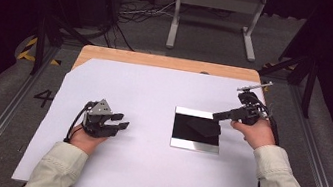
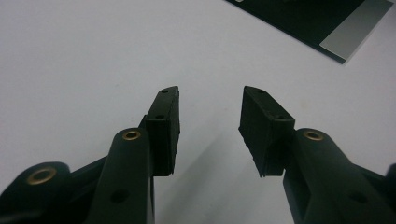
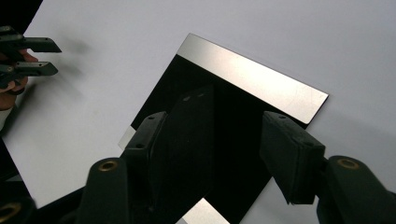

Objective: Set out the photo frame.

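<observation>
A glossy black square plate with a silver band along its far and near edges lies flat on the white sheet, right of centre. My right gripper hovers over the plate's far right corner, open, jaws pointing left. In the right gripper view the plate lies under the spread jaws of the right gripper; a dark shape on its black face beside one jaw may be a reflection, I cannot tell. My left gripper rests open on the sheet left of the plate, holding nothing. The left gripper points toward the plate's corner.
A white sheet covers most of the wooden table. Beyond the table stand a grey metal frame and cables on the floor. Rails run along both sides. The left gripper appears far off in the right gripper view.
</observation>
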